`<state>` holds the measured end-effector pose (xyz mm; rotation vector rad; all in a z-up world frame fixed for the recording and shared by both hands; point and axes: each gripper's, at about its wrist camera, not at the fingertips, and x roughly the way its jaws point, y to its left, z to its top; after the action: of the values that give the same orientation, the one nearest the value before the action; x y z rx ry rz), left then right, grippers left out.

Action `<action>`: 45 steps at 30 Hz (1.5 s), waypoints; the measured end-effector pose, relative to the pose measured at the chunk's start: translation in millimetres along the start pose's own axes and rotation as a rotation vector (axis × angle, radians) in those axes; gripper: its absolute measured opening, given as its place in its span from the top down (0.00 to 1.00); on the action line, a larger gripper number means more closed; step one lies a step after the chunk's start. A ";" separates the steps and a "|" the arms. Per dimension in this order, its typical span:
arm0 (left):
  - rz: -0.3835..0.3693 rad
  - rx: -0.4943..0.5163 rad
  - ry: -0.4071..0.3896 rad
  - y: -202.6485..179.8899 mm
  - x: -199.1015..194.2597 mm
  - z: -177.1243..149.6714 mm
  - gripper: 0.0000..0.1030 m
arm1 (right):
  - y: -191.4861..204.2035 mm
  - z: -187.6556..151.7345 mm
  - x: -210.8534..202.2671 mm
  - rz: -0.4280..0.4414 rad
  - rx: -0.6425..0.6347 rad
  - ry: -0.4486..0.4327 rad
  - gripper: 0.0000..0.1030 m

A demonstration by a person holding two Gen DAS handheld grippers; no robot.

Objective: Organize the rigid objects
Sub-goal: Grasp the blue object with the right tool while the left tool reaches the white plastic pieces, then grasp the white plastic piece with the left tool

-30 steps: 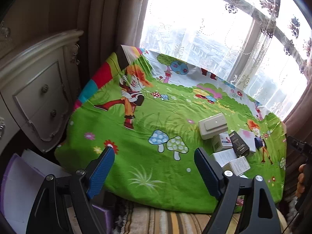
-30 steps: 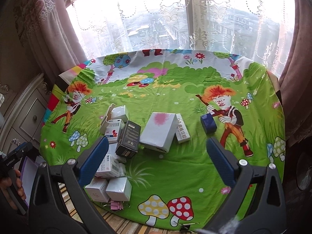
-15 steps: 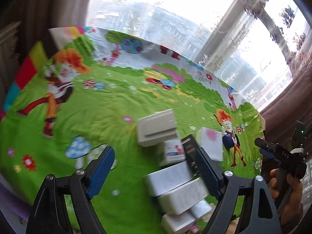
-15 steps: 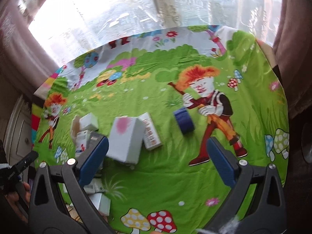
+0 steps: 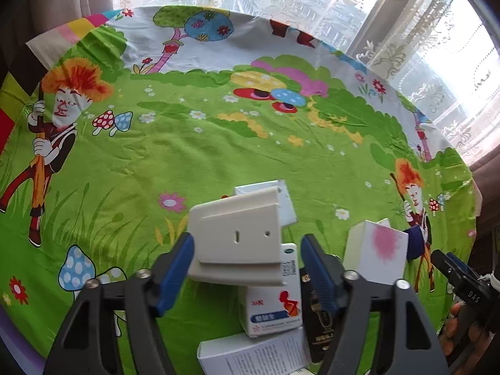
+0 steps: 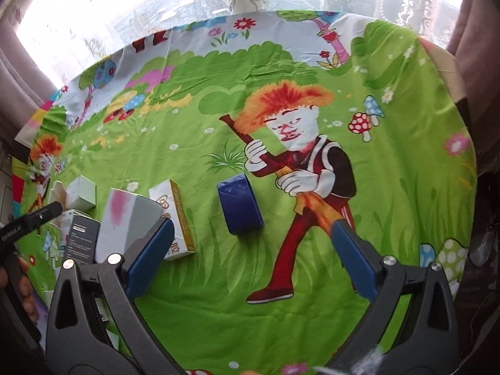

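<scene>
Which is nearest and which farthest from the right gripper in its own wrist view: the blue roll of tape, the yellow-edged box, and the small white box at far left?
1. Yellow-edged box: beside the left finger of the right gripper.
2. Blue roll of tape: just ahead, between the fingers' lines.
3. Small white box: far left, beyond the pink-marked box.

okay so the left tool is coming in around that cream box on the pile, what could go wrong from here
1. The cream box sits tilted atop other boxes; the left tool, its jaws closing, might tip it or let it slip.
2. The right pad sits close to the black box and could nudge it.
3. The red-and-white box underneath may shift as the cream box is lifted.
</scene>
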<state>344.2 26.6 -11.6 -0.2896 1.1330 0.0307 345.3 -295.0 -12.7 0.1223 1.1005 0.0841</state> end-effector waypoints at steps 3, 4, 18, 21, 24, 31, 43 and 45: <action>-0.007 0.003 0.016 6.6 2.8 0.8 0.49 | 11.1 1.3 14.2 -0.037 -0.073 0.007 0.03; -0.009 0.007 0.016 7.7 2.7 1.0 0.49 | 13.6 0.9 17.8 -0.046 -0.089 0.009 0.03; -0.041 -0.137 0.005 80.5 -12.4 -20.9 0.80 | 23.5 -2.1 46.7 -0.069 -0.151 0.058 0.60; -0.085 -0.110 -0.017 80.4 -10.0 -19.3 0.82 | 24.8 -1.1 44.7 -0.060 -0.156 0.052 0.70; -0.093 -0.044 -0.024 71.5 -8.8 -16.9 0.82 | 24.9 -3.7 43.1 -0.054 -0.164 0.044 0.70; -0.064 0.035 -0.038 62.7 -6.8 -14.1 0.67 | 22.7 -11.4 38.6 -0.039 -0.152 0.027 0.70; -0.013 0.209 -0.045 38.6 12.9 4.7 0.54 | 25.7 -20.7 26.0 -0.001 -0.140 0.013 0.70; -0.061 0.157 -0.023 47.7 20.8 10.2 0.56 | 26.7 -22.2 23.1 0.004 -0.138 0.009 0.70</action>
<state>354.0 72.4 -36.4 -0.1831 1.0970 -0.1078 335.8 -264.3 -39.2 0.0001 1.0999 0.1636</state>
